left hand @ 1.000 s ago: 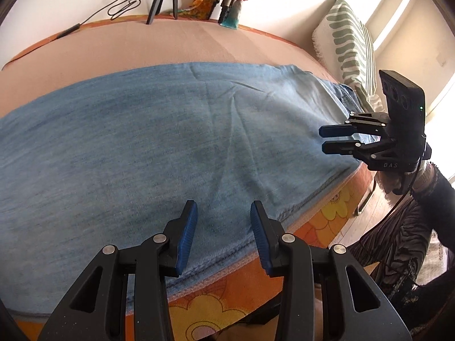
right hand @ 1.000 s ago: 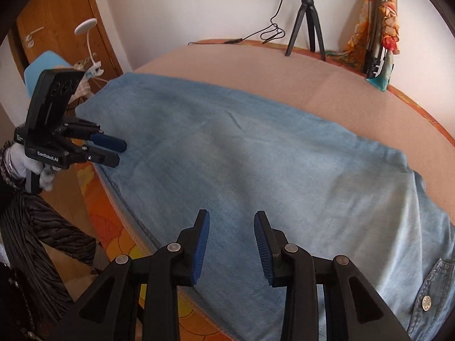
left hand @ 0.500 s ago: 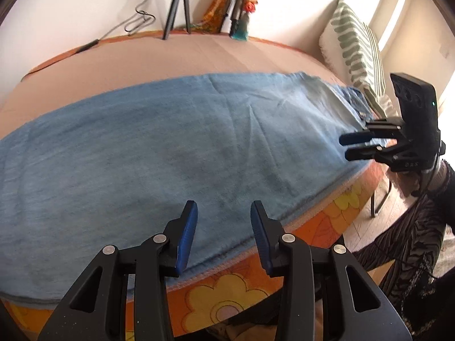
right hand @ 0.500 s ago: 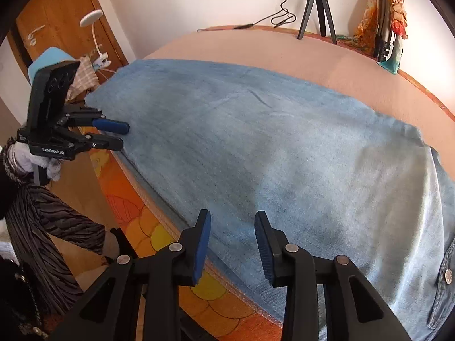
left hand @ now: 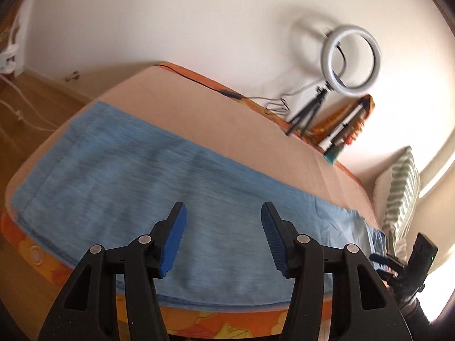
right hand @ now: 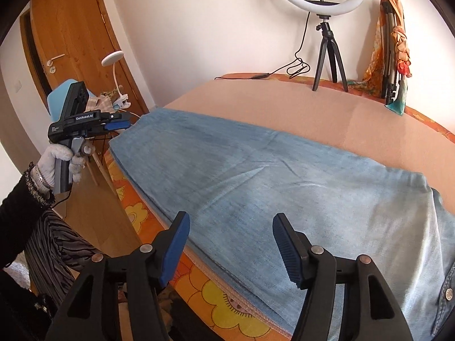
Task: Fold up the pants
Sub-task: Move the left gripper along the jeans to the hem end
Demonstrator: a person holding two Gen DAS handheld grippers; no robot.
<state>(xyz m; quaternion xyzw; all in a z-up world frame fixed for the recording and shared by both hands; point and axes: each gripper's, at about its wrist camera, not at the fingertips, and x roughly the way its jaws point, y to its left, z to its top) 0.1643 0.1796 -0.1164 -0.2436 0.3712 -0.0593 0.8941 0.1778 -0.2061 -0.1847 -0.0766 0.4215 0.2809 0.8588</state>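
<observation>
Light blue jeans (right hand: 270, 184) lie flat and lengthwise along the near edge of a bed with a peach cover (right hand: 284, 108). Their buttoned waist (right hand: 448, 294) is at the right and the leg ends are at the left. My right gripper (right hand: 231, 221) hovers above the thigh part near the bed's edge, its jaws opening with nothing between them. My left gripper (left hand: 223, 213) hangs tilted over the lower legs of the jeans (left hand: 170, 199), also opening and holding nothing. In the right wrist view the left gripper (right hand: 125, 123) sits beside the leg ends, in a gloved hand (right hand: 54, 156).
A ring light on a tripod (right hand: 327, 42) and its cable stand at the bed's far side by the wall. A striped pillow (left hand: 403, 187) lies past the waist end. A wooden door (right hand: 71, 42), a clip lamp (right hand: 113, 58) and a chair stand left of the bed.
Both grippers' jaws have spread wider. The left gripper has swung towards the leg ends and rolled, which tilts its view. The right gripper has risen a little.
</observation>
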